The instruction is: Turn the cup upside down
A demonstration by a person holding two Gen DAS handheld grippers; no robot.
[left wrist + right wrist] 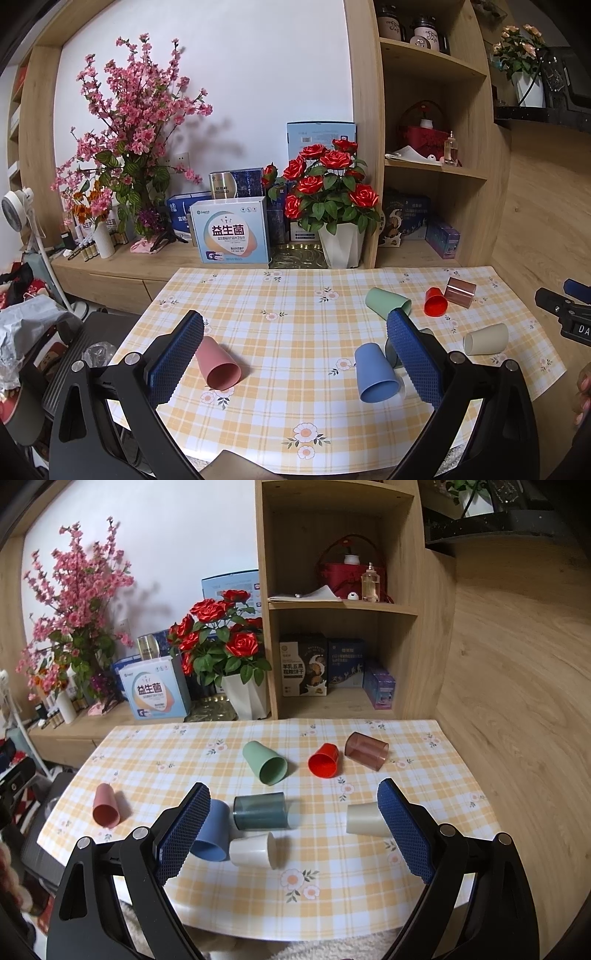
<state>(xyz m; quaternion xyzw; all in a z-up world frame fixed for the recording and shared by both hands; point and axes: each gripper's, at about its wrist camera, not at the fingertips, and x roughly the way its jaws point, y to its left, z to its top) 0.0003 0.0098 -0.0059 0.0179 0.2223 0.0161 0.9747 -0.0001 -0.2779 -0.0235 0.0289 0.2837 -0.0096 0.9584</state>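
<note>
**Eight cups down on their sides, both grippers wide and empty**

Your nearest candidates sit right in front of you. The white cup lies on its side at the near middle of the checked tablecloth, mouth to the right, with the blue cup just beside it on the left and the smoky teal cup lying just behind. None of them is standing, none is inverted yet.

These look like light, stiff plastic tumblers, smooth-walled and tapered, so expect them to roll or skate away if you nudge before you close. Take one across the middle of its wall, pads on opposite sides, not at the thin rim, and squeeze gently; I judge a hard pinch could pop a tapered cup out toward its narrow end.

Further out, the cream cup rests near your right gripper's right finger, the pink cup lies well apart on the left, and the green cup, red cup and brown translucent cup sit toward the far side.

Your right gripper hovers above the near edge, fingers spread, holding nothing. Your left gripper is likewise spread and empty, with the blue cup between its fingers in view but not touched.
</note>
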